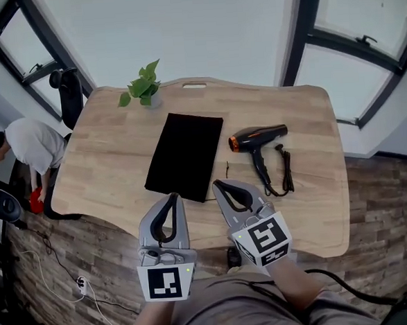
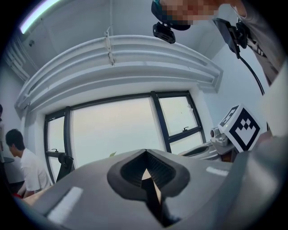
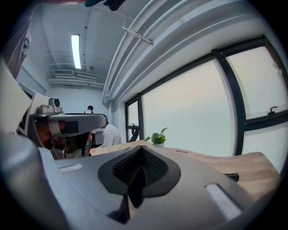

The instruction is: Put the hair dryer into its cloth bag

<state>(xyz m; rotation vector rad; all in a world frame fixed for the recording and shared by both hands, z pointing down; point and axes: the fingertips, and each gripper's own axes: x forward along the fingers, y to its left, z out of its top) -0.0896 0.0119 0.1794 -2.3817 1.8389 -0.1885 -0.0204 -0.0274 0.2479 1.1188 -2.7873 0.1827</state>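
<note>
While the left gripper [image 1: 172, 196] and right gripper [image 1: 220, 186] hover closed and empty, one flat rectangular black cloth bag [image 1: 186, 156] and one glossy hair dryer [image 1: 257, 139] lie apart.

Black hair dryer [image 1: 259, 139] beside flat cloth bag [image 1: 185, 156]

A light wooden bench [image 1: 304, 116] fills the middle of the head view. A flat black bag [image 1: 186, 156] lies at its centre. The dryer [image 1: 257, 139] lies just to the right, apart from it, its cord [image 1: 285, 170] bundled beside the handle. A plant [image 1: 142, 86] stands near the upper left edge.
</note>
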